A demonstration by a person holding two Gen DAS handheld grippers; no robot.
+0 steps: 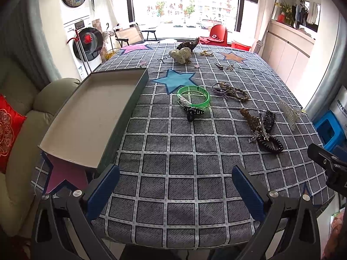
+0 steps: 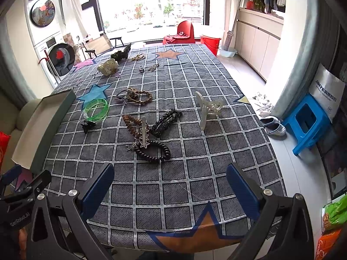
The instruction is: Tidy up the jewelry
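The left hand-held gripper (image 1: pixel 175 191) is hovering over the near edge of the tabletop (image 1: pixel 173 151), its blue-padded fingers spread wide with nothing between them. The right hand-held gripper (image 2: pixel 170 191) is hanging over the same edge, fingers likewise apart and empty. On the body of the left tool, seen only from the right wrist view, the lettering "GenRobot.AI" is showing. Farther right, a white bag (image 2: pixel 326 96) is leaning behind a blue stool (image 2: pixel 305 121), printed with "JINYE".

The jewelry is lying scattered on a grey checked cloth with coloured stars. A black coiled band (image 2: pixel 155 150) is sitting nearest the right tool, touching a silver star clip (image 2: pixel 143 133) and a brown spiral tie (image 2: pixel 131 123); a black beaded clip (image 2: pixel 166 122) is lying just beside them. A clear claw clip (image 2: pixel 208 108) is standing to the right. A green bangle (image 1: pixel 193 97) is resting near the middle, a small black clip (image 1: pixel 193 113) touching it. The open shallow box (image 1: pixel 93 117) is lying at the left edge, shown fully only in the left view. Slippers (image 2: pixel 273 125) on the floor are appearing only in the right view.
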